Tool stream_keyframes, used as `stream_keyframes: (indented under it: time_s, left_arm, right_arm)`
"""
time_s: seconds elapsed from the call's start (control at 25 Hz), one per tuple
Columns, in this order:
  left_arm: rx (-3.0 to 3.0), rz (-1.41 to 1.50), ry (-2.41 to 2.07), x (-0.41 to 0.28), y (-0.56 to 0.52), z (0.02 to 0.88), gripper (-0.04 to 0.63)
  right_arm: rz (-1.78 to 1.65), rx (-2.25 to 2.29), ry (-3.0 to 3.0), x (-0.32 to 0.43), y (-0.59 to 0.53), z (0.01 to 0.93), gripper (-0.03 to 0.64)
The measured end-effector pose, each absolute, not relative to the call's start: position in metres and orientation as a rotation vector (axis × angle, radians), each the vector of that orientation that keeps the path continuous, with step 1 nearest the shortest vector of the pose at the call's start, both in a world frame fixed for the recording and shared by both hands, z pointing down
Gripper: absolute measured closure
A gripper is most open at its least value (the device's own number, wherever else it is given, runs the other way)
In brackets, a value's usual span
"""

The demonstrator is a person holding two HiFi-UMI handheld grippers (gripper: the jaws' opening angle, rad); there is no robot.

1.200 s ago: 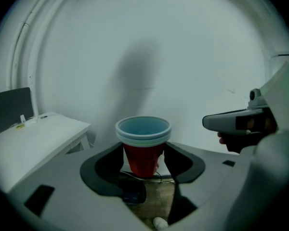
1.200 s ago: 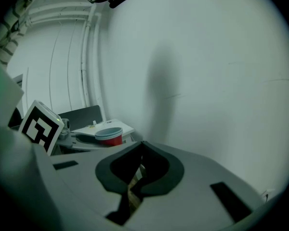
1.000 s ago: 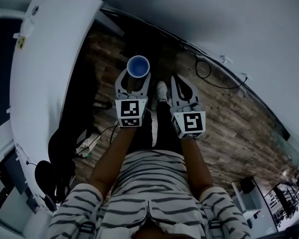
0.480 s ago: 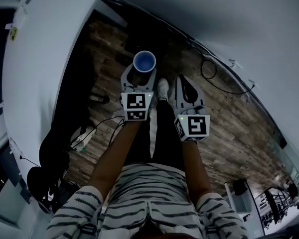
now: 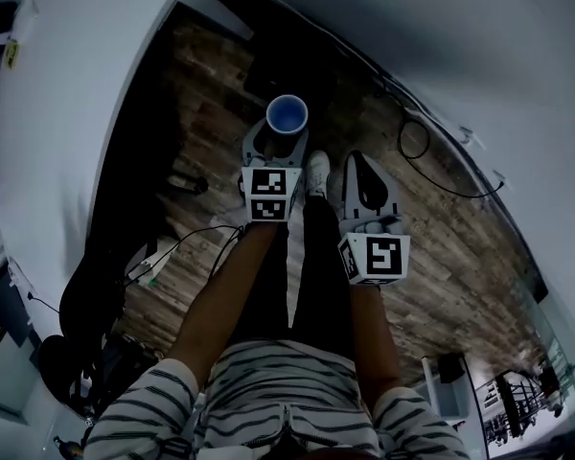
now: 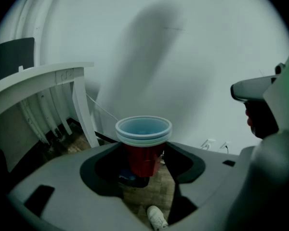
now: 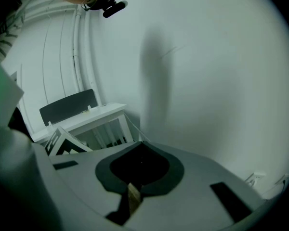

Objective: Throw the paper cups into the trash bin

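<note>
Nearest the head camera is a striped shirt (image 5: 297, 391), with both forearms held out over dark trousers.

Each gripper carries a marker cube printed with black-and-white square patterns: left cube (image 5: 271, 195), right cube (image 5: 376, 259).

The right gripper (image 5: 364, 163) has its jaws clenched together with nothing between them. Only a thin slit of floor shows through in the right gripper view.

The left gripper (image 5: 278, 140) grasps a nested stack of paper cups (image 6: 143, 138). The stack is red outside and pale blue inside, upright with the mouth up, and has a jaw on either side of its body.

A white shoe (image 5: 316, 172) stands on the wood-plank floor (image 5: 441, 247) beneath the grippers.

Further out are a looped black cable (image 5: 417, 147), a white table (image 5: 67, 113) and a plain wall (image 5: 479, 56). The table bears a small yellow label (image 5: 14, 54), too small to read.
</note>
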State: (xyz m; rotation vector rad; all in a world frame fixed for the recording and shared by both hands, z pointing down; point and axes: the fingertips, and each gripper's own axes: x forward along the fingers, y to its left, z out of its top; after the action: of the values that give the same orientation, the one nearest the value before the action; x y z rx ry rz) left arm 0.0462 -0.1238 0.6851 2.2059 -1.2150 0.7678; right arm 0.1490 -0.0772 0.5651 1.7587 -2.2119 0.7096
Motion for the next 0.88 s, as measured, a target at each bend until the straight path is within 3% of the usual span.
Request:
stream_keyframes:
  time_s: [0.88]
  left_arm:
    - [2.012,0.754,-1.224,0.047,-0.147,0.828,0.313]
  right_arm:
    - [0.748,1.713,-2.174,0.149,-0.1,0.625,0.598]
